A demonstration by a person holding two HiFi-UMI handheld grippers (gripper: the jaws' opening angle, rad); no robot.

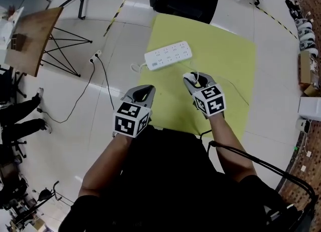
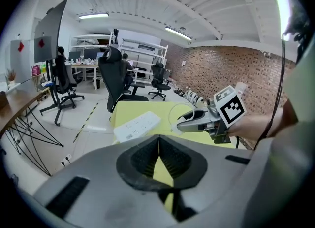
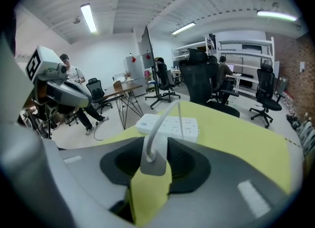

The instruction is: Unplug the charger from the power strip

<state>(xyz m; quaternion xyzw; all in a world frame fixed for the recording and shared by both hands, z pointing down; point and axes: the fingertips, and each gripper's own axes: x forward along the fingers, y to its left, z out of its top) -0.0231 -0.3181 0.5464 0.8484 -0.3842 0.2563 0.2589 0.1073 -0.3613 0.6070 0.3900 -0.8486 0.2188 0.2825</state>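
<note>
**A:** Where is there room to move?

**B:** The power strip (image 1: 169,54) lies by the left edge of the yellow surface (image 1: 228,60), upper middle of the head view. Open yellow spreads to its right and below it. A black chair (image 1: 186,0) stands at the top edge.

**A:** And the fingers?

**B:** The right gripper (image 1: 194,79) pinches the white charger (image 3: 153,159), fingers half spread around it. The charger sits apart from the strip, its cable (image 3: 156,123) arching up. The left gripper (image 1: 146,91), lower left, has its fingers pressed together on nothing.
</note>
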